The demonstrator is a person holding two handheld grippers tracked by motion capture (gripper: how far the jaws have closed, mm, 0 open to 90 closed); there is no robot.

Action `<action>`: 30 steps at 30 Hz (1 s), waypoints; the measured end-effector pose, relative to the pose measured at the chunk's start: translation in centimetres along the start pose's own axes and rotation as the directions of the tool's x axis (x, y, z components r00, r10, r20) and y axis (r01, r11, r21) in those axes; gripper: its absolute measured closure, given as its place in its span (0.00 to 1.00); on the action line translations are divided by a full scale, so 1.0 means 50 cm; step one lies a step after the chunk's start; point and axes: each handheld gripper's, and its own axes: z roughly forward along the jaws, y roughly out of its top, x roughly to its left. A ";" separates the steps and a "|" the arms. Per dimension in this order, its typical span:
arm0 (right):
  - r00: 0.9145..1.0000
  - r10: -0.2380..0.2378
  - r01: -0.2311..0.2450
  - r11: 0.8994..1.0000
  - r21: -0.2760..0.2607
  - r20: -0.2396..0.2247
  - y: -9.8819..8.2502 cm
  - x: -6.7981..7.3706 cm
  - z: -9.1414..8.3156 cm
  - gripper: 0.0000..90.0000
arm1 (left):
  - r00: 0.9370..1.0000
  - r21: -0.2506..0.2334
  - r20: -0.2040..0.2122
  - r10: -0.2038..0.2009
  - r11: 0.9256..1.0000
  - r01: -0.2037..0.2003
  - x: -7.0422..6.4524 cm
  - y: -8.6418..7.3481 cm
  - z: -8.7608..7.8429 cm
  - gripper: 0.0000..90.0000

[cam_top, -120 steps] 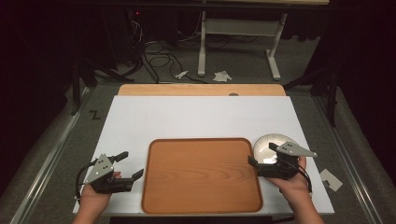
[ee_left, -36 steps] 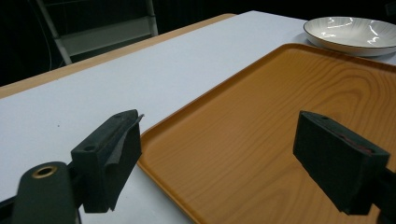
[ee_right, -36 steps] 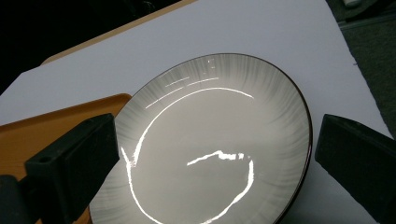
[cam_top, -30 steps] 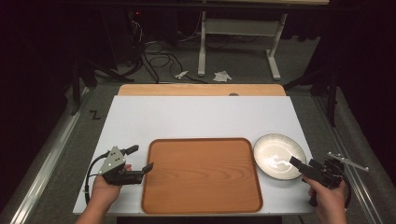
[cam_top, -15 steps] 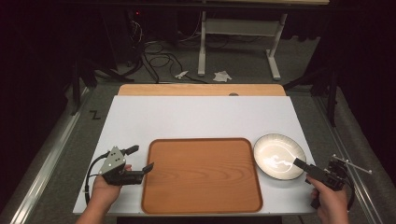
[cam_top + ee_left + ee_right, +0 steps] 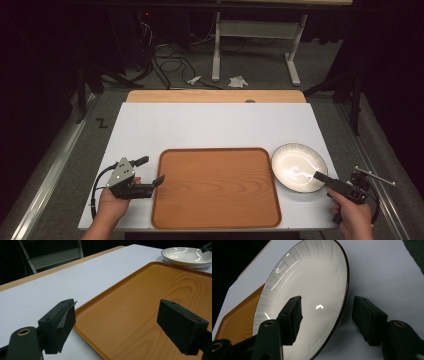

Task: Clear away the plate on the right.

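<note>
A wooden tray (image 6: 215, 187) lies at the front middle of the white table (image 6: 215, 125). A white plate with a dark rim (image 6: 299, 167) sits just right of it. My left gripper (image 6: 150, 171) stands open at the tray's left edge, one jaw over the table and one over the tray (image 6: 140, 302). In the left gripper view, the left gripper (image 6: 120, 327) holds nothing, and the plate (image 6: 187, 256) lies far off. My right gripper (image 6: 322, 177) reaches the plate's near right rim. The right gripper (image 6: 329, 318) is open and straddles the rim of the plate (image 6: 312, 287), one jaw over the plate's inside and one outside.
A bare wooden strip (image 6: 215, 96) runs along the table's far edge. Beyond it, a metal desk frame (image 6: 252, 30), cables and scraps of paper lie on the dark floor. The table's front right corner is just under my right hand (image 6: 352, 217).
Four seconds ago my right gripper was over the plate; it has drawn back right to the plate's near rim. The left gripper has shifted slightly toward the tray. Little has moved in the last second.
</note>
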 end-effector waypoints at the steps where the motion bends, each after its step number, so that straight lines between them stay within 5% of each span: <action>1: 1.000 -0.004 0.004 1.000 0.001 -0.008 0.001 -0.001 0.002 0.49 | 1.000 0.003 0.001 0.004 1.000 -0.004 -0.001 -0.001 -0.002 0.18; 13: 1.000 0.009 -0.009 0.999 0.033 0.000 0.008 -0.011 0.006 0.66 | 1.000 0.001 -0.012 0.005 1.000 -0.005 -0.001 -0.007 -0.021 0.18; 25: 1.000 0.012 -0.011 0.999 0.042 -0.017 0.014 -0.011 0.015 0.66 | 1.000 0.006 -0.015 0.005 1.000 -0.005 -0.001 -0.011 -0.027 0.18; 30: 1.000 -0.005 0.004 0.999 0.049 0.019 0.015 -0.005 0.017 0.72 | 1.000 0.008 -0.017 0.007 1.000 -0.006 -0.001 -0.011 -0.028 0.18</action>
